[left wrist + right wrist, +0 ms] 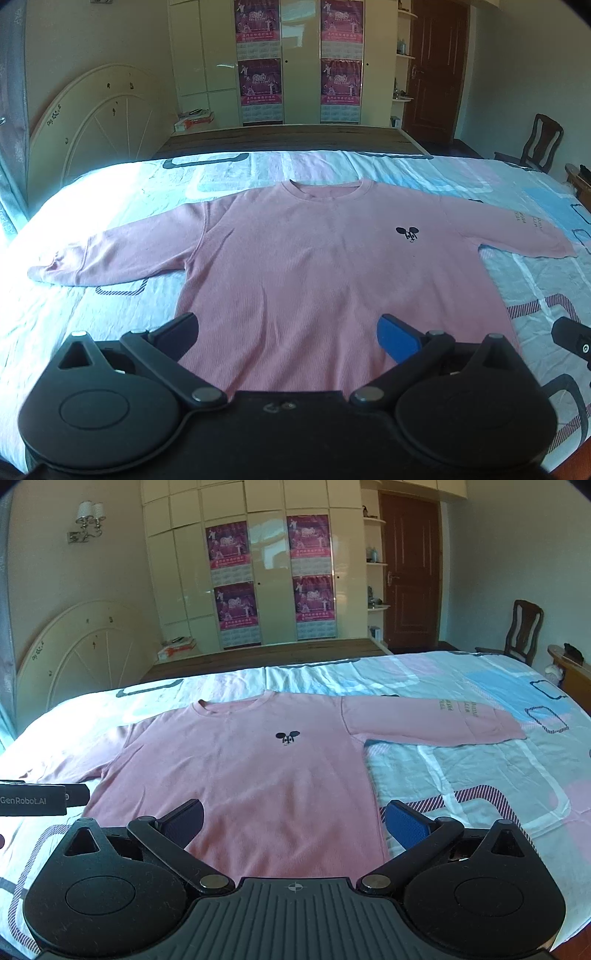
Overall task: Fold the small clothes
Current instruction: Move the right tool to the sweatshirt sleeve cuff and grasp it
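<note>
Nearest to you, your left gripper [288,334] has its two fingers spread wide apart and nothing is between them; the bottom hem of the pink sweatshirt [314,266] lies just under and ahead of the gap, so the tongs sit over the lower left part of the body cloth. Your right gripper [295,821] is also spread wide and holds nothing; its dark finger is over the pink cloth, while its blue finger [406,825] is over the bedsheet [461,775], just beside the right side edge of the sweatshirt. Whether any finger touches the cloth, you cannot tell from these views. In the right wrist view the body of the left gripper shows at the left edge, near the left sleeve. The sweatshirt lies flat and face up on the bed, hem toward you and collar away, with a small black emblem [407,233] on the chest. Both sleeves are stretched out to the sides; the right sleeve [436,720] carries some printed letters. Beyond the bed stand a cream wardrobe [273,583] with pink posters, a brown door [410,572] and a wooden chair [522,631].
</note>
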Available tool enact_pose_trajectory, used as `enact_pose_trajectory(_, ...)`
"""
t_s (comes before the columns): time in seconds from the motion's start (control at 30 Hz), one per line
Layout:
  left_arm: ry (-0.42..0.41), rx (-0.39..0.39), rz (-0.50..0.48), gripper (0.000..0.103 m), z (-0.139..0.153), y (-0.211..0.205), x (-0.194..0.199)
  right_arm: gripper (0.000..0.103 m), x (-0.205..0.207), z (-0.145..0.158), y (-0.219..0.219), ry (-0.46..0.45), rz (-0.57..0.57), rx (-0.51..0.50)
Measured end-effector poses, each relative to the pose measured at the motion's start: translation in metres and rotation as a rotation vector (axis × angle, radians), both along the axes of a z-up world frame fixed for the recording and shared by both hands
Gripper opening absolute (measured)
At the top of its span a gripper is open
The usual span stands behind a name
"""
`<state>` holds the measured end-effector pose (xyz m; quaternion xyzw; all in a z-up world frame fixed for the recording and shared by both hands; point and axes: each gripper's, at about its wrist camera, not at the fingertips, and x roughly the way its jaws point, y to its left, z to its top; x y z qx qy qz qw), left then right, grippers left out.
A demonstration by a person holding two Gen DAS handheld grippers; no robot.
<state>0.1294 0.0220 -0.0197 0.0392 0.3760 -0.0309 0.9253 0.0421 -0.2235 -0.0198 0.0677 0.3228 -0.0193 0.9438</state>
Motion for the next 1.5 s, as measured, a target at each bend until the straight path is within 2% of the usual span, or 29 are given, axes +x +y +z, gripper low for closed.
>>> enact_pose_trajectory(0.23, -0.007, 0.011, -0.070, 0.103, -0.007, 0.002, 0.038, 0.103, 0.029, -0.006, 0.003, 0.024, -0.085, -0.015)
enact_pose_trajectory(0.4, 0.018, -0.026, -0.090, 0.103, -0.013, 0.003, 0.063, 0.103, 0.043, -0.011, 0.001, 0.036, -0.137, -0.038)
enact_pose_trajectory(0.7, 0.018, -0.056, -0.097, 0.103, -0.022, -0.022, 0.107, 0.103, 0.070, -0.022, -0.040, 0.051, -0.183, -0.062)
enact_pose_trajectory(0.8, 0.017, -0.061, -0.105, 0.103, -0.028, -0.042, 0.123, 0.103, 0.085, -0.028, -0.068, 0.051, -0.199, -0.088)
enact_pose_trajectory(0.97, 0.031, -0.051, -0.101, 0.103, -0.044, -0.083, 0.150, 0.103, 0.114, -0.043, -0.130, 0.070, -0.225, -0.068)
enact_pose_trajectory(1.23, 0.060, -0.073, -0.089, 0.103, -0.081, -0.141, 0.194, 0.103, 0.159, -0.073, -0.227, 0.115, -0.285, -0.074)
enact_pose_trajectory(1.43, 0.054, -0.019, -0.066, 0.102, -0.104, -0.173, 0.218, 0.101, 0.182, -0.105, -0.304, 0.147, -0.378, 0.024)
enact_pose_trajectory(1.47, 0.055, -0.007, -0.060, 0.102, -0.107, -0.176, 0.221, 0.087, 0.185, -0.110, -0.315, 0.157, -0.394, 0.033)
enact_pose_trajectory(1.5, 0.059, 0.005, -0.054, 0.102, -0.110, -0.178, 0.224, 0.077, 0.188, -0.115, -0.324, 0.169, -0.406, 0.043)
